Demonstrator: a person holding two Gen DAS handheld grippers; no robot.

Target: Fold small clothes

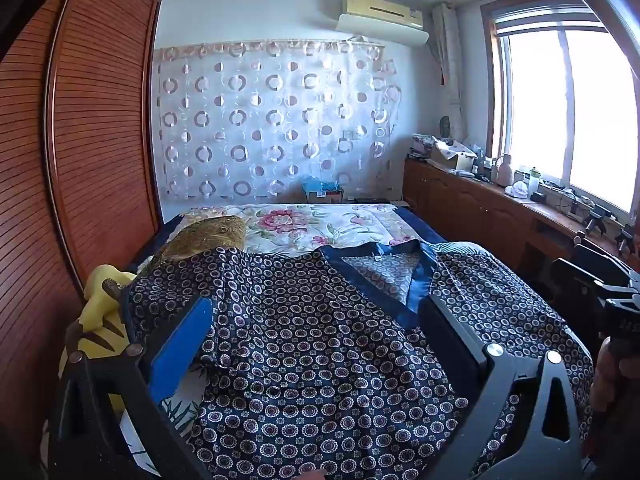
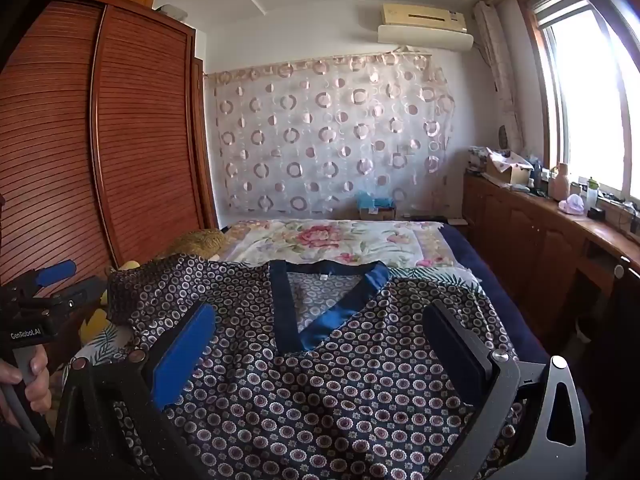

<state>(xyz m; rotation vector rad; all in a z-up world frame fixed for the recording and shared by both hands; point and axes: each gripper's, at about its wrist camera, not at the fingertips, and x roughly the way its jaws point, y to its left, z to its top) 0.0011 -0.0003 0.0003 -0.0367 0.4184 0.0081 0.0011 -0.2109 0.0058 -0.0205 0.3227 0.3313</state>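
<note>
A dark navy top (image 1: 320,344) printed with small round flowers lies spread flat on the bed, its blue-trimmed V neckline (image 1: 416,280) pointing away from me. In the right wrist view the same top (image 2: 320,384) fills the foreground, with the neckline (image 2: 332,312) at centre. My left gripper (image 1: 320,312) hovers above the garment's left half, wide open, nothing between its fingers. My right gripper (image 2: 320,320) hangs open over the chest area just below the neckline. The left gripper (image 2: 56,284) also shows in the right wrist view at far left, held by a hand (image 2: 24,376).
A floral quilt (image 1: 312,224) covers the far end of the bed. A yellow plush toy (image 1: 100,320) and a brownish cushion (image 1: 208,236) lie at the left edge beside the wooden wardrobe (image 1: 80,140). A cluttered low cabinet (image 1: 500,196) runs under the window on the right.
</note>
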